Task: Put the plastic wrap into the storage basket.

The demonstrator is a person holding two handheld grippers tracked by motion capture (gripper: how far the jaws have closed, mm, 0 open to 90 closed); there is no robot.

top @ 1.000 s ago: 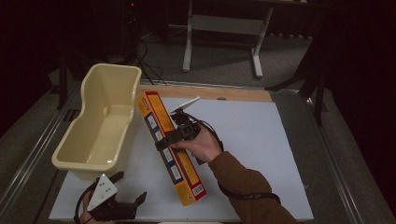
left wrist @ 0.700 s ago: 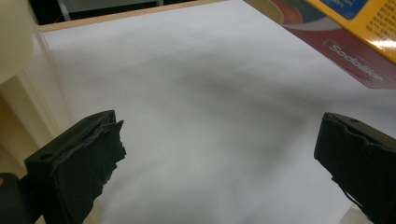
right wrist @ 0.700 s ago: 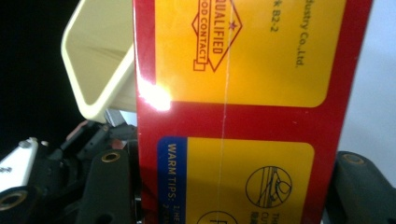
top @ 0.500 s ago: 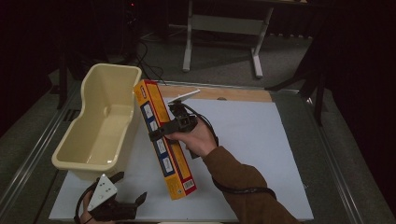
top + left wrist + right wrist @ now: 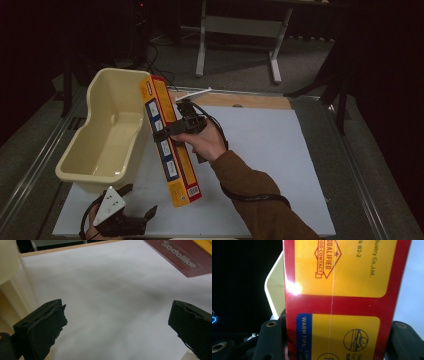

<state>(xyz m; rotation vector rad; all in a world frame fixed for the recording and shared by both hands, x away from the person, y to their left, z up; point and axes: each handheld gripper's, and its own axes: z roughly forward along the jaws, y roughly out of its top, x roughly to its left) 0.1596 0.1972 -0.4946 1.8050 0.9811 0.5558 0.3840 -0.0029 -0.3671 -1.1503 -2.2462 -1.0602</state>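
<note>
Your right tool (image 5: pixel 172 131) clamps the long box (image 5: pixel 170 145) mid-length, keeping it balanced off the desk (image 5: pixel 280 165) beside the tub (image 5: pixel 107 142). Your left tool (image 5: pixel 131 220) rests open, empty.

White sheet (image 5: pixel 260 150) and tub (image 5: pixel 107 135) on table (image 5: pixel 320 125)

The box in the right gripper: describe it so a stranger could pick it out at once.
Start at the white mat on the table, then the cream tub on its left. Just right of the tub, the right gripper clamps a long, narrow box, orange and red with blue label panels.
</note>
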